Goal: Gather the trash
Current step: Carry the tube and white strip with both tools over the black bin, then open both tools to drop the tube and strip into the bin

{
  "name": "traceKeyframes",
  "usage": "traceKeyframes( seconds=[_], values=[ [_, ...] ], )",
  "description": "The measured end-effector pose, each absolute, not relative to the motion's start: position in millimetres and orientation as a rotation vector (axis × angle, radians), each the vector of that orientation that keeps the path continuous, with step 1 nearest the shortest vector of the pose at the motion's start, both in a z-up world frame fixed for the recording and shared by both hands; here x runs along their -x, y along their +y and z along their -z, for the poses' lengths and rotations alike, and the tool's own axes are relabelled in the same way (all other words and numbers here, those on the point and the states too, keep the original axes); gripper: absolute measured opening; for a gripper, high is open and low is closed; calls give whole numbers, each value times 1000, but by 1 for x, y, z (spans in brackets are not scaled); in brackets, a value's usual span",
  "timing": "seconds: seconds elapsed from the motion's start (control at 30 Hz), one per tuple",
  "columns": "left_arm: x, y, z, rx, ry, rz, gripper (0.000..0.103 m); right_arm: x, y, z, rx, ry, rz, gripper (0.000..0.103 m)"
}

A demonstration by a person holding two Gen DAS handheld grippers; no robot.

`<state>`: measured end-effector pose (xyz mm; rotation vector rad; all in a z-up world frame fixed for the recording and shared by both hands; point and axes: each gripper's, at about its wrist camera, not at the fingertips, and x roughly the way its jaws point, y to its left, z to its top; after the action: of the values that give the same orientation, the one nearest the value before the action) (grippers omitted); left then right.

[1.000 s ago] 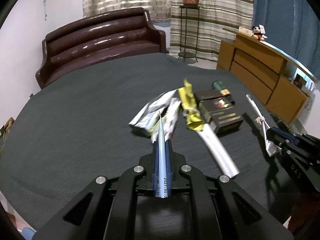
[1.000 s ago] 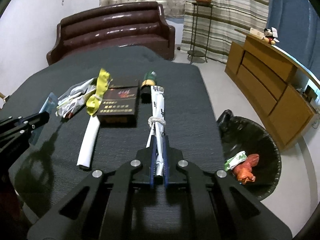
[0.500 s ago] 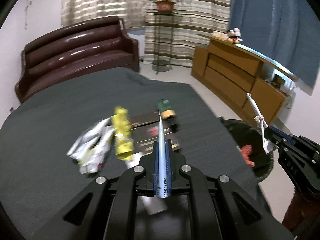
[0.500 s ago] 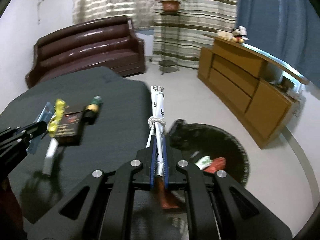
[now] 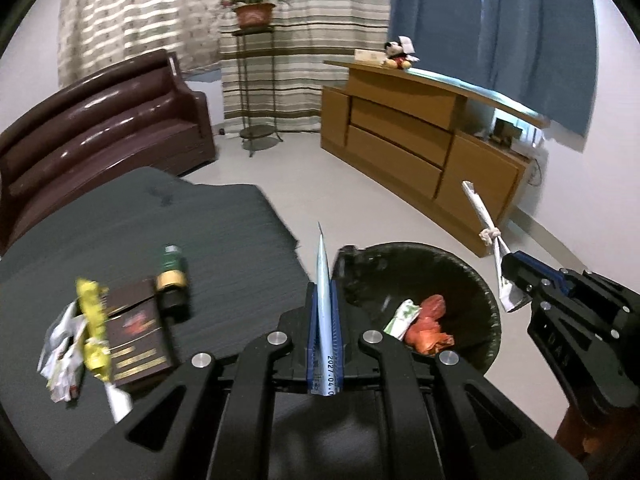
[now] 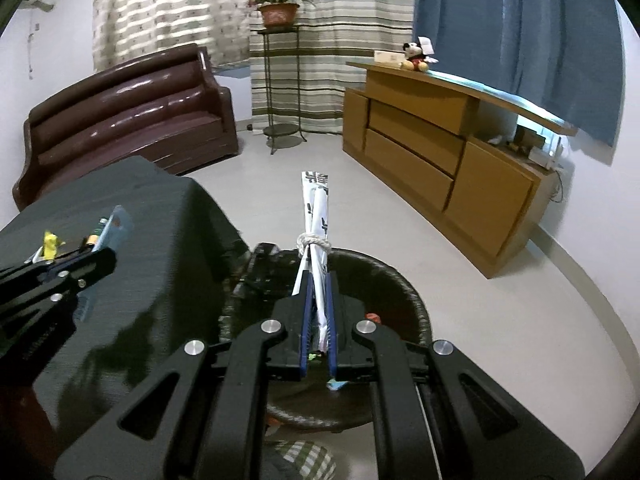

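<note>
My left gripper (image 5: 323, 294) is shut on a thin pale-blue sachet (image 5: 322, 264), seen edge-on, at the table's right edge beside the black bin (image 5: 460, 264). Orange and green-white trash (image 5: 424, 320) lies in the bin. My right gripper (image 6: 318, 280) is shut on a white knotted paper wrapper (image 6: 316, 208) and hangs over the bin (image 6: 404, 288). In the left wrist view the right gripper (image 5: 510, 276) is at the bin's right rim. On the dark table (image 5: 224, 248) lie a yellow wrapper (image 5: 90, 320), a dark box (image 5: 136, 340), a green bottle (image 5: 172, 276) and crumpled white wrappers (image 5: 60, 352).
A brown sofa (image 6: 128, 112) stands behind the table. A wooden cabinet (image 6: 440, 152) runs along the right wall, with a plant stand (image 6: 280, 88) by the striped curtains. Pale floor (image 6: 500, 320) lies around the bin.
Both grippers swung right, from over the trash on the table to the bin beside it. Each still holds its wrapper. The trash on the table has not moved.
</note>
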<state>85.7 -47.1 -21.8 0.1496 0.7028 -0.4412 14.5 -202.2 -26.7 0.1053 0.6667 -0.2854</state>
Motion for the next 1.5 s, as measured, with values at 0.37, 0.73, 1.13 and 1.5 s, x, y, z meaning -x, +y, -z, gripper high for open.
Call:
traceKeyframes(
  seconds=[0.37, 0.73, 1.13, 1.5],
  values=[
    [-101, -88, 39, -203, 744, 452, 7, -18, -235, 39, -154, 668, 316, 7],
    [-105, -106, 48, -246, 767, 447, 8, -24, -254, 47, -185, 674, 330, 7],
    [-109, -111, 47, -264, 778, 439, 42, -25, -258, 55, -208, 687, 343, 20],
    [-108, -98, 40, -228, 778, 419, 52, -18, -256, 48, -213, 671, 368, 49]
  ],
)
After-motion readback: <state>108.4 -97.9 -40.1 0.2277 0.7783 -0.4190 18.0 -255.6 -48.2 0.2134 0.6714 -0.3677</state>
